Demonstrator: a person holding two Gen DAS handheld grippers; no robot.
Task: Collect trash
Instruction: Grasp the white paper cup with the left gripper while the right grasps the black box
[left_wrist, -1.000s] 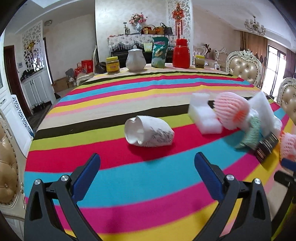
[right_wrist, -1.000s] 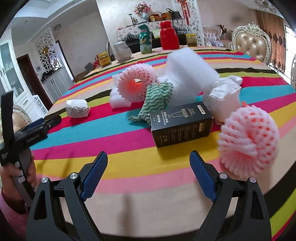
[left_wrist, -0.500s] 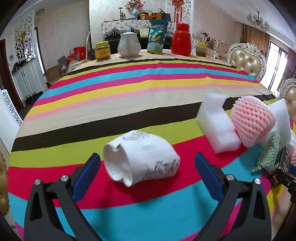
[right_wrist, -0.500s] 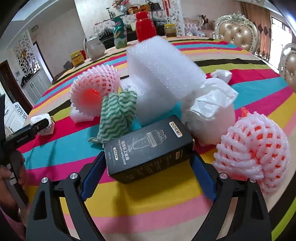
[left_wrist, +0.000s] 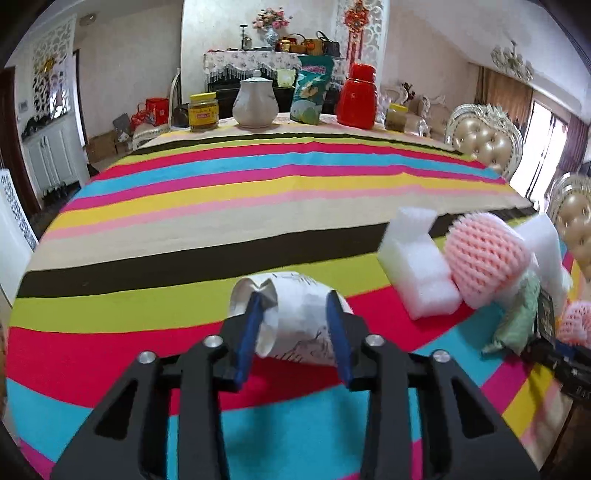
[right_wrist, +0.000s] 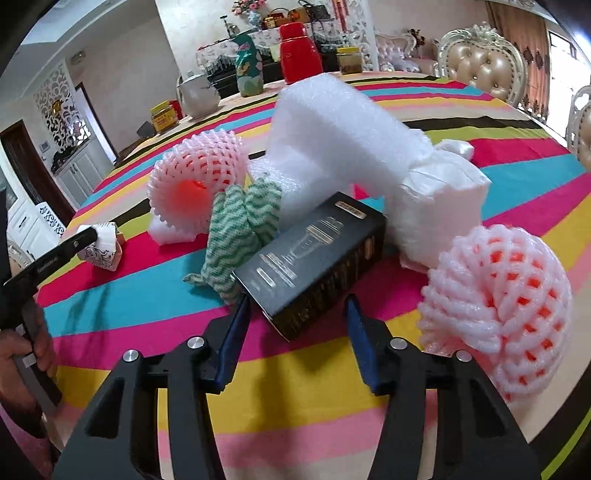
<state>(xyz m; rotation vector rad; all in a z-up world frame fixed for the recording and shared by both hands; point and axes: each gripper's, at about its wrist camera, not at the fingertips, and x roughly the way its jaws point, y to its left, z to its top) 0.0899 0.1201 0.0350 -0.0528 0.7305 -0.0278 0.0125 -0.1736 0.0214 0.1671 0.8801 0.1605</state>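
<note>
A crushed white paper cup (left_wrist: 295, 317) lies on its side on the striped tablecloth. My left gripper (left_wrist: 295, 308) is shut on it, a blue pad on each side. The cup also shows in the right wrist view (right_wrist: 101, 245) at the far left. A black carton (right_wrist: 314, 254) lies in front of my right gripper (right_wrist: 297, 306); the jaws have closed in around its near end, pads at its two sides. Behind the carton lie a green wavy cloth (right_wrist: 240, 229), white foam blocks (right_wrist: 332, 129), a white plastic bag (right_wrist: 439, 203) and two pink foam fruit nets (right_wrist: 199, 173).
At the table's far edge stand a yellow-lidded jar (left_wrist: 202, 112), a white teapot (left_wrist: 255, 103), a snack bag (left_wrist: 312, 94) and a red jug (left_wrist: 357, 96). Padded chairs (left_wrist: 484, 142) stand along the right side. A white foam block (left_wrist: 417, 269) lies right of the cup.
Both grippers moved forward and closed in: the left around the paper cup, the right around the black carton's near end. Both were wide open before.
</note>
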